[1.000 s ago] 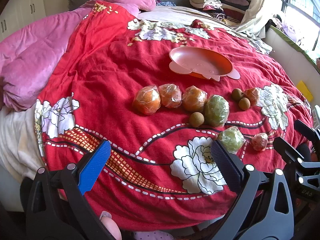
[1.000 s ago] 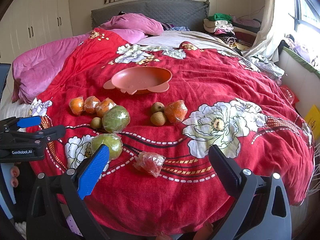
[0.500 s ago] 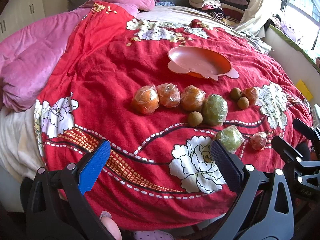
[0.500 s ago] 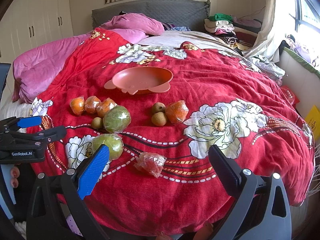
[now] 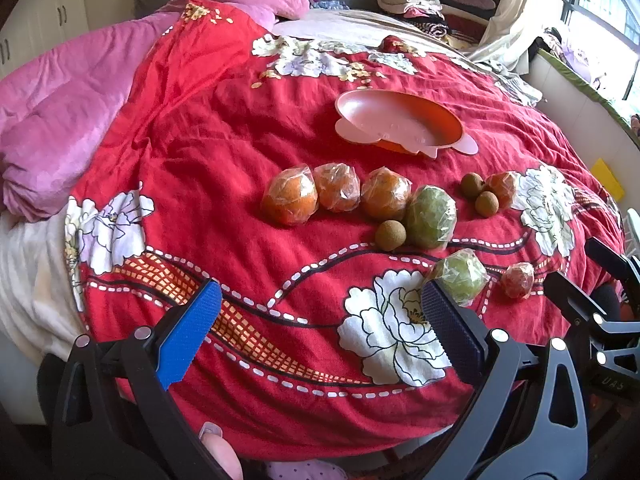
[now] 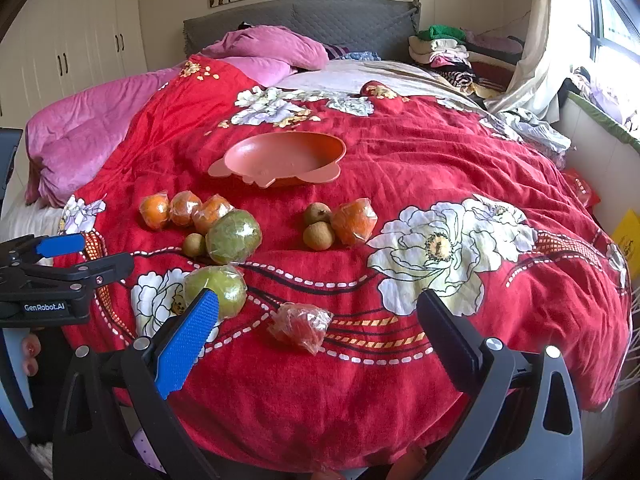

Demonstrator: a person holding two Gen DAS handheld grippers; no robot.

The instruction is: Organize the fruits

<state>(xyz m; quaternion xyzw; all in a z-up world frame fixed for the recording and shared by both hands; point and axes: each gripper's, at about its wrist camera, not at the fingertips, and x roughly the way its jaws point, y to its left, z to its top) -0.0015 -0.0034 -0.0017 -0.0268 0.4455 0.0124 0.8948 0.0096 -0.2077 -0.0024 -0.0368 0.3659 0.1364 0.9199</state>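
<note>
1. Hovering over the near edge of the bed, the left gripper (image 5: 320, 328) has its jaws spread wide and grasps nothing.
2. Right gripper (image 6: 316, 332): jaws likewise released and bare, held above the near edge of the red floral blanket (image 6: 440, 152).
3. Landmark: an orange bowl (image 6: 280, 158) sits on the blanket and holds no fruit.
4. On the near left of the bowl, three wrapped oranges (image 5: 338, 194) lie in a row, touching one another.
5. A wrapped green fruit (image 6: 234, 236) lies nearer than the bowl, touching the rightmost orange of that row; a small brown fruit (image 6: 194, 245) lies just beside it on its left.
6. On the near right of the bowl, a fourth wrapped orange (image 6: 354, 222) lies touching two small brown fruits (image 6: 318, 226).
7. A second wrapped green fruit (image 6: 216, 290) lies farther from the bowl, near the blanket's front edge; in the right wrist view the blue pad of the right gripper partly covers it.
8. A small red fruit in crumpled wrap (image 6: 300, 326) lies farthest from the bowl, between the right gripper's jaws in that view, not touched by them.
9. A pink quilt (image 5: 60, 120) lies well to the left of the bowl.
</note>
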